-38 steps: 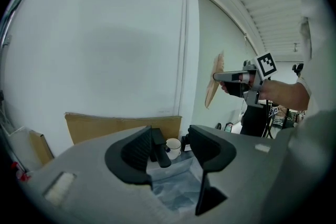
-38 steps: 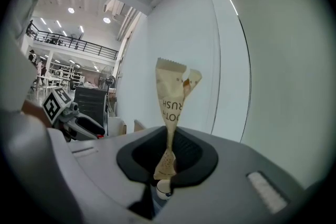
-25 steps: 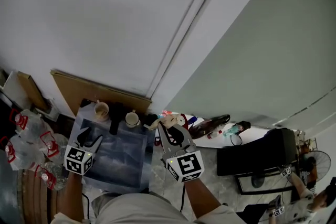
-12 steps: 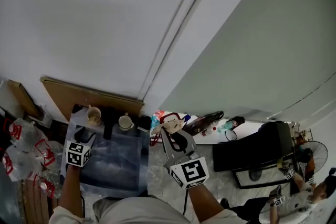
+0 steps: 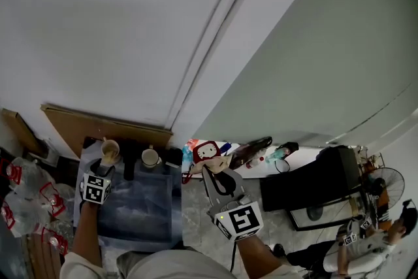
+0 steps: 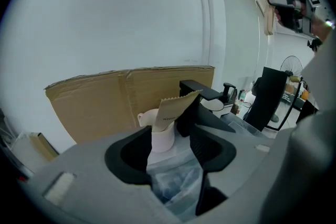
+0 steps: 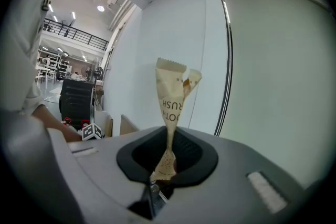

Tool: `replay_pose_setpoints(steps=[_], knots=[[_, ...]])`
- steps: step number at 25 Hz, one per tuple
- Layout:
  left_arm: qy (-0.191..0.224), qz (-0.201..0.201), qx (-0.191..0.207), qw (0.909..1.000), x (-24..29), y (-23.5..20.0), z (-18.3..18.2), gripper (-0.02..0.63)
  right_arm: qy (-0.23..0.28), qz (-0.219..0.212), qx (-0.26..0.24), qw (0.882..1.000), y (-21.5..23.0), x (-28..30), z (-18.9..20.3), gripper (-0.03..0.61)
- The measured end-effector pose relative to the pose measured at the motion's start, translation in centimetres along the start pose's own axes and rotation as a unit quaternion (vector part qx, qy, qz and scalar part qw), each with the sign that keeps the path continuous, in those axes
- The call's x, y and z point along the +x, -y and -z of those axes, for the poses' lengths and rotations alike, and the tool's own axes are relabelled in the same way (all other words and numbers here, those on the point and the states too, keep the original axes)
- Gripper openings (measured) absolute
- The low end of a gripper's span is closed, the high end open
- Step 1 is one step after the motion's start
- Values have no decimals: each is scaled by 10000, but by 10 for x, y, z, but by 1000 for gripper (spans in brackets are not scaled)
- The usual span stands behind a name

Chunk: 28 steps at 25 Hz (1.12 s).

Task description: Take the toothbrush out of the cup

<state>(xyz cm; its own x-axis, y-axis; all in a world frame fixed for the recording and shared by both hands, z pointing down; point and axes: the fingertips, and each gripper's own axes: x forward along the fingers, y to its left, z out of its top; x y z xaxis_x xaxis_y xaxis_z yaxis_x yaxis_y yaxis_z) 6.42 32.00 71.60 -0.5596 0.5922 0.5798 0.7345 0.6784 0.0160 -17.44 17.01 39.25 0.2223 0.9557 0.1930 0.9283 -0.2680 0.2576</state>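
Note:
A white cup (image 6: 164,136) with a beige paper toothbrush packet (image 6: 176,106) standing in it sits on the plastic-covered table (image 6: 176,183). My left gripper (image 6: 170,147) is open, and the cup stands just ahead between its fingertips. In the head view this cup (image 5: 110,149) is at the table's far left corner, with the left gripper (image 5: 103,168) right behind it. My right gripper (image 7: 168,162) is shut on another beige toothbrush packet (image 7: 173,105), held upright off the table's right side. In the head view the right gripper (image 5: 215,174) hangs over the floor.
A second white mug (image 5: 150,157) and a black object (image 6: 199,89) stand along the table's back edge, before a cardboard sheet (image 6: 105,105). Bottles (image 5: 26,196) crowd the left. A black case (image 5: 307,186), a fan (image 5: 380,181) and a person (image 5: 369,246) are at the right.
My left gripper has moved forward and down to the cup at the table's far left. The right gripper keeps its packet and has hardly shifted.

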Motion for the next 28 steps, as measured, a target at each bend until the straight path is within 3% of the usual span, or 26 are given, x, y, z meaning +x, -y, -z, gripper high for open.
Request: replay_pose_setpoints(steps=[6, 12, 28], knots=[[-35, 12, 289, 9996, 24, -9, -4, 233, -58, 117, -2, 9999, 5, -3, 4, 25], [-320, 79, 453, 9984, 35, -11, -8, 232, -119, 194, 10, 9997, 11, -5, 7, 25], [-465, -106, 618, 9969, 66, -25, -9, 115, -228, 297, 37, 9993, 25, -4, 16, 25]])
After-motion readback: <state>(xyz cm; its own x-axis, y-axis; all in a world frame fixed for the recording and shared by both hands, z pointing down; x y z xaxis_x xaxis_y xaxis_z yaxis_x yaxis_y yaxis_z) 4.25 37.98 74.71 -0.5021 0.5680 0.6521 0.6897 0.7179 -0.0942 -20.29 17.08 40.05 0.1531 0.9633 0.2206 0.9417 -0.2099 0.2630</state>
